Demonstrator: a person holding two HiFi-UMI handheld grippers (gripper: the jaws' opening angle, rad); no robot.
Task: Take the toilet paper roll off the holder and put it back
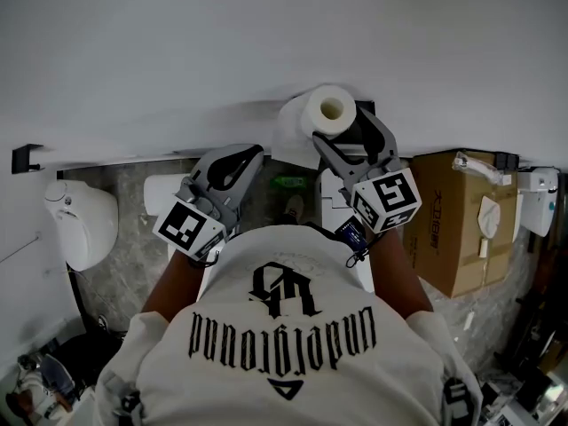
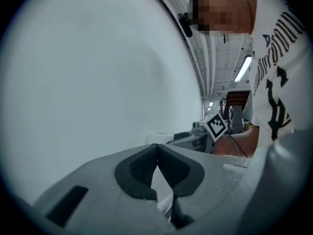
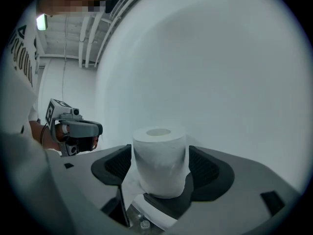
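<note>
The white toilet paper roll stands upright against the white wall, its core hole facing up. It rests on the dark holder. My right gripper is open, one jaw on each side of the roll; the pads stand close beside the paper without pressing it. My left gripper hangs to the left of the roll, apart from it. Its jaws are shut, the dark pads meet at the tip, and nothing is between them.
A white toilet fixture sits low at the left, with a black wall bracket above it. A cardboard box stands at the right on the stone floor. The white wall fills the space ahead.
</note>
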